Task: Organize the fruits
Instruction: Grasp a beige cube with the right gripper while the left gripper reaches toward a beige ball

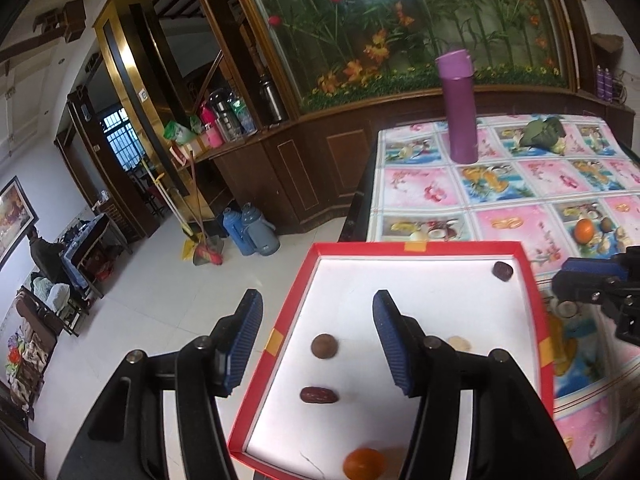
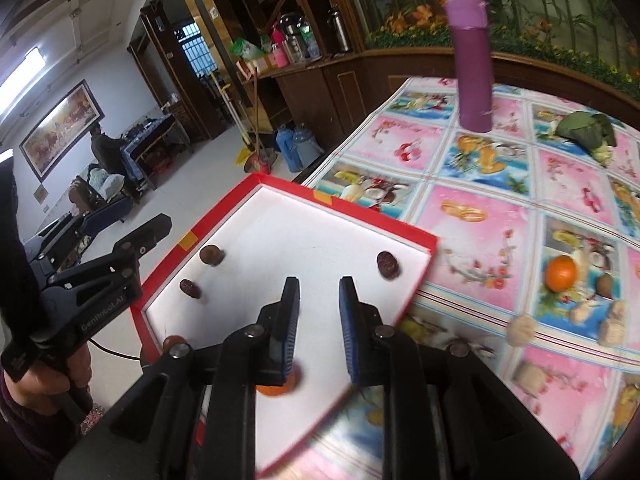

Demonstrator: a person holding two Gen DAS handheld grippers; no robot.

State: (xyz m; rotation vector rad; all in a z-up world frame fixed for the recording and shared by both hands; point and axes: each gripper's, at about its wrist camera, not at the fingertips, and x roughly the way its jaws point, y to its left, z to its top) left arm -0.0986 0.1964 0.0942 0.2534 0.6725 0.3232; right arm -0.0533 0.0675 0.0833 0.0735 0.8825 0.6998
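Note:
A red-rimmed white tray [image 1: 440, 246] [image 2: 352, 210] sits at the table's left edge. In it lie a brown round fruit [image 1: 324, 346] [image 2: 211, 255], a dark red date [image 1: 319, 395] [image 2: 190, 288], a dark date [image 1: 502, 270] [image 2: 387, 265], an orange fruit [image 1: 365, 464] [image 2: 276, 390] and a pale piece [image 1: 460, 343]. My left gripper [image 1: 318, 338] is open over the tray's left rim. My right gripper [image 2: 319, 330] is open and empty above the tray. An orange [image 2: 562, 273] [image 1: 584, 230] and a pale fruit [image 2: 522, 330] lie on the tablecloth.
A purple bottle [image 1: 460, 106] [image 2: 472, 62] stands at the table's far side, with a green leafy bundle [image 1: 546, 134] [image 2: 586, 130] to its right. The table's left edge drops to a white tiled floor with thermos jugs [image 1: 250, 232] and brooms.

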